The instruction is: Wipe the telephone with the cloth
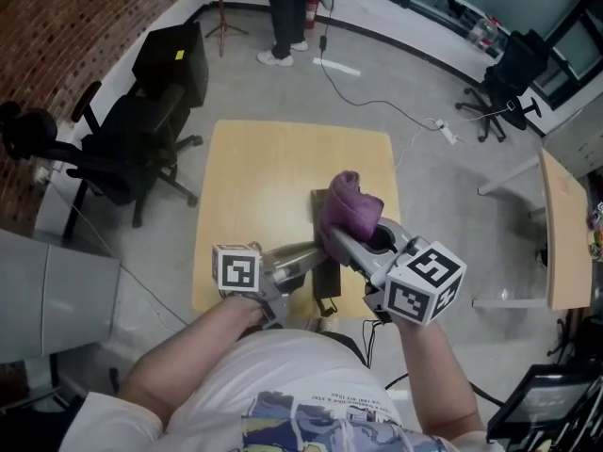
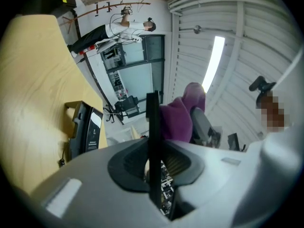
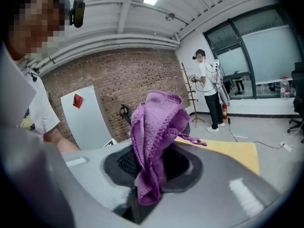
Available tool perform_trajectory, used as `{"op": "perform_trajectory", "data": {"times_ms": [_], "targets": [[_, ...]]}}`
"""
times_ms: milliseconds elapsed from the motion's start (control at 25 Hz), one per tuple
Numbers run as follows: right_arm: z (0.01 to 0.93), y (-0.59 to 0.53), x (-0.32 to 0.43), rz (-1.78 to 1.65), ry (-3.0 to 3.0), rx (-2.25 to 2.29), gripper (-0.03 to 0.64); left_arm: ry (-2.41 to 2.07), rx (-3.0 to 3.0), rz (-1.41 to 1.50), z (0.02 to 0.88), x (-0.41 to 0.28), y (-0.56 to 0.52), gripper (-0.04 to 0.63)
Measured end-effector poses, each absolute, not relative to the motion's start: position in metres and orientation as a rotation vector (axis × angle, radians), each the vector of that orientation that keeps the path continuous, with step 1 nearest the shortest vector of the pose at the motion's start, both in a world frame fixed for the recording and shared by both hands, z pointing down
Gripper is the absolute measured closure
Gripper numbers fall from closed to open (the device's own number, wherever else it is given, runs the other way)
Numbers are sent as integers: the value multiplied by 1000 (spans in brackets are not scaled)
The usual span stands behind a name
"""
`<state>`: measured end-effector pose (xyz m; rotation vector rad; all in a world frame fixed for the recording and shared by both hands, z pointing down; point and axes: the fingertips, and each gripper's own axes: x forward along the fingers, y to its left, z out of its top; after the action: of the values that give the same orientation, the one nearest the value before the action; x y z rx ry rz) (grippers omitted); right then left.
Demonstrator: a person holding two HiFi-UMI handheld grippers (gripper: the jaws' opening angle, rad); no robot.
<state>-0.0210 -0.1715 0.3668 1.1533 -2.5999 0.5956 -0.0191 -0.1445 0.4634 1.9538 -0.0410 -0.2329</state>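
Nearest the camera were the person's white shirt (image 1: 311, 394) and two bare forearms reaching out over the table. The left gripper (image 1: 306, 252) was clenched with nothing in it: in the left gripper view its jaws met in one thin dark line (image 2: 152, 103) and no object sat between them. It lay low over the near edge of the table (image 1: 264, 177), pointing right toward the telephone. The right gripper (image 1: 337, 238) was grasping the purple cloth (image 1: 350, 205); in the right gripper view the cloth (image 3: 156, 122) rose in a bunched fold out of the tightly closed jaws (image 3: 147, 170), with a loose thread trailing to one side. In the head view the cloth overlapped the far part of the dark telephone (image 1: 327, 276), which stood on the right half of the table with its cord at the near edge; whether the cloth touched the telephone could not be told. The left gripper view showed the telephone (image 2: 85, 132) resting on the pale wood (image 2: 33, 103), and the cloth (image 2: 180, 115) just beside the left jaws. Farther off, black office chairs (image 1: 122, 149) stood left of the table, a cable (image 1: 377, 102) ran across the grey floor, and a person (image 1: 285, 17) stood at the far end of the room.
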Motion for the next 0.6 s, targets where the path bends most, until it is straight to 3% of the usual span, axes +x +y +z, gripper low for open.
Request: {"op": "perform_trajectory", "data": {"times_ms": [600], "targets": [[416,-96,-35,799,-2556,1079,528,-43,1903,-317,456,-40,-171,514]]}}
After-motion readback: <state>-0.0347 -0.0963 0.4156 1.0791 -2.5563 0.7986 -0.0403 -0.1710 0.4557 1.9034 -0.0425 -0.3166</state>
